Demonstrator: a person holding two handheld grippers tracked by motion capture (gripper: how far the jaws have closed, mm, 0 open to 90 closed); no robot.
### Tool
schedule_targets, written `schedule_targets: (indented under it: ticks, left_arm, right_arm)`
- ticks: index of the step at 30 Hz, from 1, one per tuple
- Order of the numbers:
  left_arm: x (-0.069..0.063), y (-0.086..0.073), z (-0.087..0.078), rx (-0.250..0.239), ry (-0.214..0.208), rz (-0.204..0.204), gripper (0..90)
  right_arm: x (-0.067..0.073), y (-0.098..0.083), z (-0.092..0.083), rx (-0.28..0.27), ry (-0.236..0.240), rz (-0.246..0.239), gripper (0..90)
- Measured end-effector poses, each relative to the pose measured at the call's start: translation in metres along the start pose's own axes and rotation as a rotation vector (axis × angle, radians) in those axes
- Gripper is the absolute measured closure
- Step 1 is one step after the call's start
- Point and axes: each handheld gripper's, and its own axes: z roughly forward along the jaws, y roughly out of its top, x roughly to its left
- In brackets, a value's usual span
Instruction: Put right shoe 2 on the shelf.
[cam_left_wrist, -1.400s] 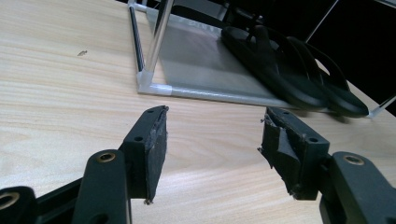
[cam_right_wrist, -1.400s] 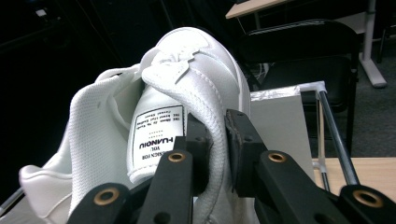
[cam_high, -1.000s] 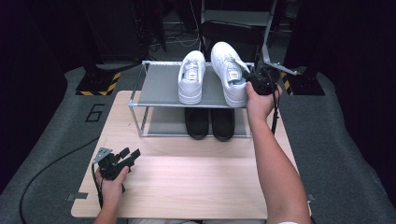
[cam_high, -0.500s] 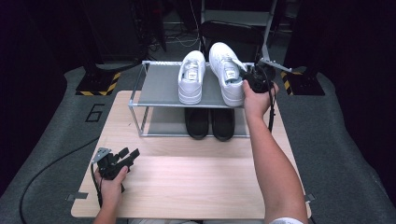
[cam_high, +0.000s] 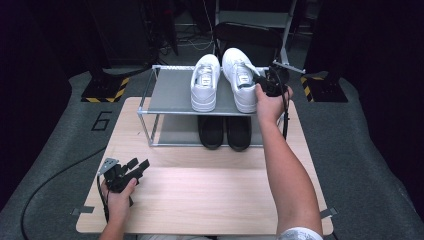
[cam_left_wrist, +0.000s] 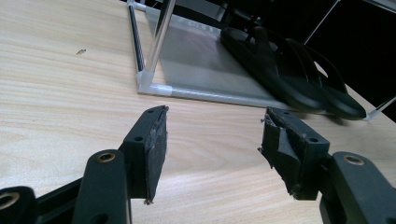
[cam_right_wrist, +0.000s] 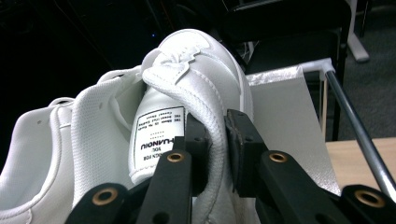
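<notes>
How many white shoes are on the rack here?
2, both on the top shelf: the left white shoe stands free, the right white shoe is clamped at its collar by the right gripper. None seem hidden.

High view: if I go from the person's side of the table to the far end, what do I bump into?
Left gripper → black shoes on the lower shelf → white shoes on the top shelf, the right gripper clamped on one.

The wooden worktop (cam_high: 200, 200) stands on a grey carpet floor (cam_high: 60, 150); behind it the room is dark, with a black-and-yellow striped base (cam_high: 105, 90).
</notes>
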Motion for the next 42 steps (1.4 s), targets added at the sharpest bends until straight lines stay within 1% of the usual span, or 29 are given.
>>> schedule_targets:
  ticks: [1, 2, 6, 7, 10, 15, 21, 25, 28, 31, 32, 35, 38, 40, 42]
  left_arm:
    - [0.0, 0.0, 0.0, 0.001, -0.002, 0.008, 40.6]
    - [0.001, 0.0, -0.001, 0.011, -0.005, 0.01, 40.6]
    - [0.001, -0.001, -0.002, 0.011, -0.002, 0.006, 40.6]
    - [0.002, 0.0, -0.002, 0.013, -0.001, 0.012, 40.6]
    - [0.002, -0.001, -0.003, -0.001, 0.005, 0.004, 40.6]
    - [0.004, -0.001, -0.004, 0.007, 0.002, 0.006, 40.6]
    - [0.003, -0.001, -0.003, 0.004, 0.004, 0.005, 40.6]
    - [0.003, -0.001, -0.003, 0.003, 0.004, 0.001, 40.6]
    - [0.003, -0.001, -0.002, 0.005, 0.004, 0.002, 40.6]
    - [0.003, -0.001, -0.003, 0.011, 0.001, -0.002, 40.6]
    - [0.003, -0.001, -0.003, 0.006, 0.002, 0.001, 40.6]
    - [0.002, -0.001, -0.002, 0.004, 0.003, 0.004, 40.5]
    - [0.002, -0.001, -0.002, 0.002, 0.003, 0.003, 40.4]
    - [0.003, -0.001, -0.002, 0.007, -0.001, 0.003, 40.4]
    - [0.002, -0.001, -0.002, 0.002, 0.005, 0.005, 40.4]
  right_arm:
    - [-0.001, 0.0, 0.001, 0.007, -0.001, 0.016, 79.4]
    - [-0.002, -0.001, 0.004, 0.012, -0.003, 0.023, 79.4]
    - [-0.003, -0.002, 0.008, 0.019, -0.014, 0.02, 79.2]
    - [-0.003, -0.002, 0.009, 0.019, -0.012, 0.019, 79.2]
    - [-0.004, -0.001, 0.011, 0.027, -0.014, 0.024, 79.1]
    - [-0.005, 0.0, 0.014, 0.05, -0.018, 0.023, 78.3]
    - [-0.007, 0.002, 0.02, 0.08, -0.023, 0.049, 76.7]
    - [-0.01, 0.003, 0.02, 0.08, -0.008, 0.049, 74.2]
    - [-0.014, 0.003, 0.021, 0.083, 0.012, 0.065, 71.5]
    - [-0.016, 0.001, 0.021, 0.081, 0.026, 0.07, 68.1]
    - [-0.016, 0.001, 0.02, 0.087, 0.022, 0.072, 66.8]
    - [-0.017, 0.001, 0.02, 0.078, 0.028, 0.07, 65.4]
    - [-0.016, 0.002, 0.017, 0.053, 0.031, 0.051, 61.5]
    - [-0.015, 0.003, 0.015, 0.047, 0.025, 0.041, 61.6]
    - [-0.014, 0.003, 0.013, 0.041, 0.031, 0.037, 61.1]
